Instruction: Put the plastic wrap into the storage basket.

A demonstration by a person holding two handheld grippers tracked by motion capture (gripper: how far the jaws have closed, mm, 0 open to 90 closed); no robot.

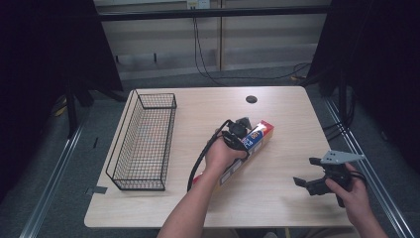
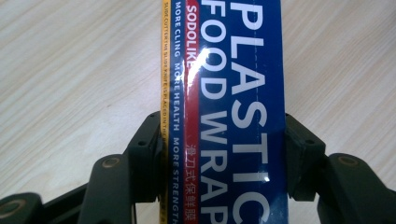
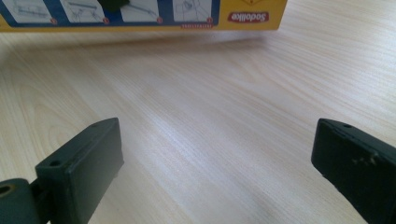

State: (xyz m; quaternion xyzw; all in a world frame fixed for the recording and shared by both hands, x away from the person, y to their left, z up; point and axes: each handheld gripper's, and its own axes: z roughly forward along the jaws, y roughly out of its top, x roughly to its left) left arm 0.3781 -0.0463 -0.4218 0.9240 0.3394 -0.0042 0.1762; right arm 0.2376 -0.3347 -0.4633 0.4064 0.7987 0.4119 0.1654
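A long plastic food wrap box (image 1: 258, 135) lies at a slant on the middle of the wooden table (image 1: 267, 201). Its face is blue with white letters, with a red and a yellow stripe along it (image 2: 233, 93). My left gripper (image 1: 237, 128) comes down on the box from above, and its two jaws press against the box's long sides (image 2: 224, 140). My right gripper (image 1: 305, 171) hangs open near the table's front right, nothing between its jaws (image 3: 217, 154). It faces the box's yellow side (image 3: 140, 11), well short of it.
A black wire basket (image 1: 167, 148) with nothing in it stands along the table's left side. A dark round cable hole (image 1: 251, 99) sits near the far edge. Bare tabletop lies between the box and the right gripper.
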